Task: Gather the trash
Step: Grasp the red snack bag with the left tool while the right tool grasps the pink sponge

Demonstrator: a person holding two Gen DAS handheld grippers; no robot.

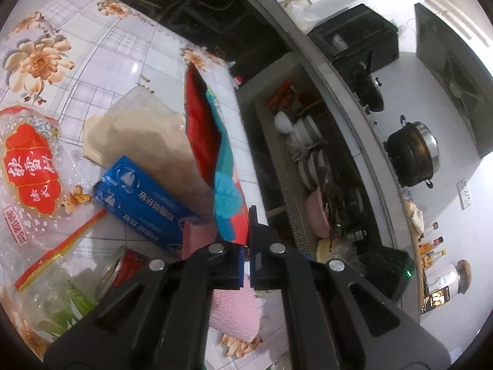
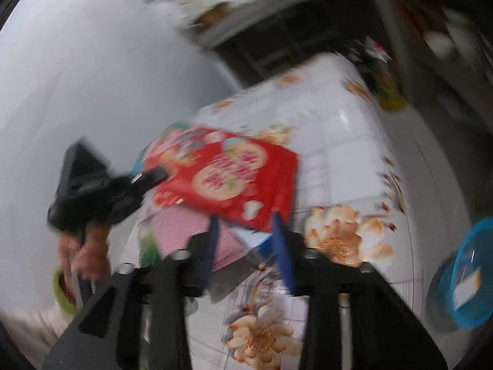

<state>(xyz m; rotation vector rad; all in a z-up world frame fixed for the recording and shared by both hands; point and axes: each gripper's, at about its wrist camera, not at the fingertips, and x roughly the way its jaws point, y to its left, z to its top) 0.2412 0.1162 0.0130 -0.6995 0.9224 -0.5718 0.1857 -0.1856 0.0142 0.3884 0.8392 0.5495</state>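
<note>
I'm pinching the flat red-and-teal printed snack packet [image 1: 215, 141] with the left gripper [image 1: 246, 265], jaws pressed almost together on its lower edge, so the packet is standing on edge above the floral plastic tablecloth [image 1: 92, 49]. The right wrist view, heavily blurred, is showing the same packet [image 2: 228, 175] held out flat by the left gripper [image 2: 148, 178] over the table [image 2: 345, 141].

The right gripper [image 2: 246, 246] is hanging spread, 2 blue pads [image 2: 282, 256] apart, holding nothing, just below the packet.

Other trash is lying under it: a blue rectangular carton with white print [image 1: 141, 200], a clear plastic bag with a red label [image 1: 27, 169], a red drink can on its side [image 1: 123, 265], a pink foam sheet [image 1: 237, 314] and a beige paper bag [image 1: 144, 132].

To do this step well, I'm guessing the grip is thin, only a corner, so I'm keeping the squeeze firm and moving slowly so the packet isn't slipping or swinging. I can't see any bin for certain; the blue round tub [image 2: 468, 277] at the table edge may be one. The right gripper could be supporting the far edge, or taking the carton next.
</note>
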